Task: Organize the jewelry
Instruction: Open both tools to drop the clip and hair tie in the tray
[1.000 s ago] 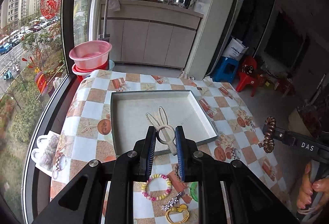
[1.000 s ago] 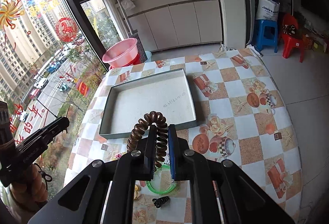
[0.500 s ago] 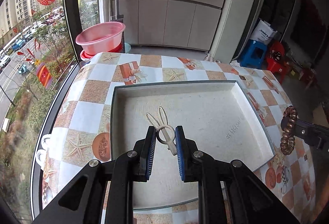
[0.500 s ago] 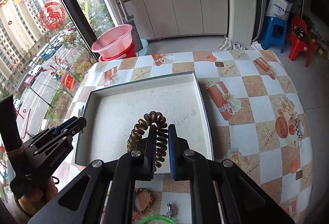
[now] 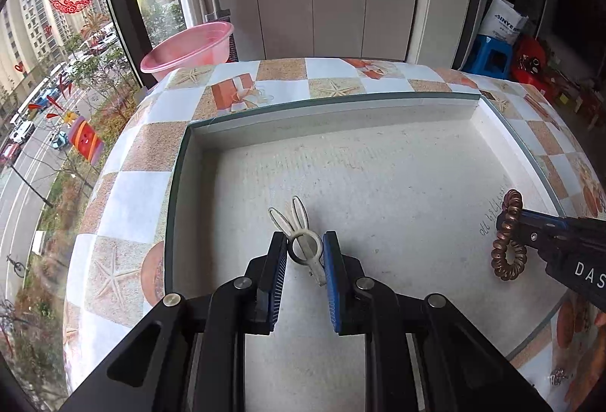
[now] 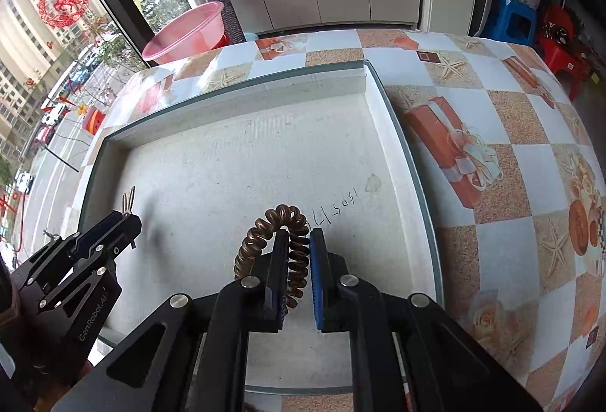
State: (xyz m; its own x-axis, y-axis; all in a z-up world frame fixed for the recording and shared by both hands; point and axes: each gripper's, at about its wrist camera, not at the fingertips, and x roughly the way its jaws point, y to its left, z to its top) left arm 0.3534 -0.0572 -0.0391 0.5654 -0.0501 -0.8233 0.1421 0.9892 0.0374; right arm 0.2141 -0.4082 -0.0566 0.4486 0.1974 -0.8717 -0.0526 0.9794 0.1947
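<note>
The desk, covered in a checked cloth printed with starfish and gift boxes, carries a wide shallow grey tray whose pale floor has nothing lying on it; both tools hang over that floor. The left gripper is over the tray's left half, near the left wall, and the right gripper is over the middle, towards the right wall beside some handwriting on the floor. Each already has its piece, so the coming move is likely a lowering and a release straight down, not a reach: the tray floor lies directly under both sets of fingers, and neither hand is clearly the nearer to it. The brown spiral hair tie, a glossy coil bent into an arch, is pinched at one side of the loop by the right fingers, the rest bulging out ahead and to the left. The white rabbit-ear hair clip is the smallest thing here: the left fingers press on its round ring, and its long axis runs forward along them, the two thin ear loops pointing towards the far wall, a metal prong trailing back between the fingers
</note>
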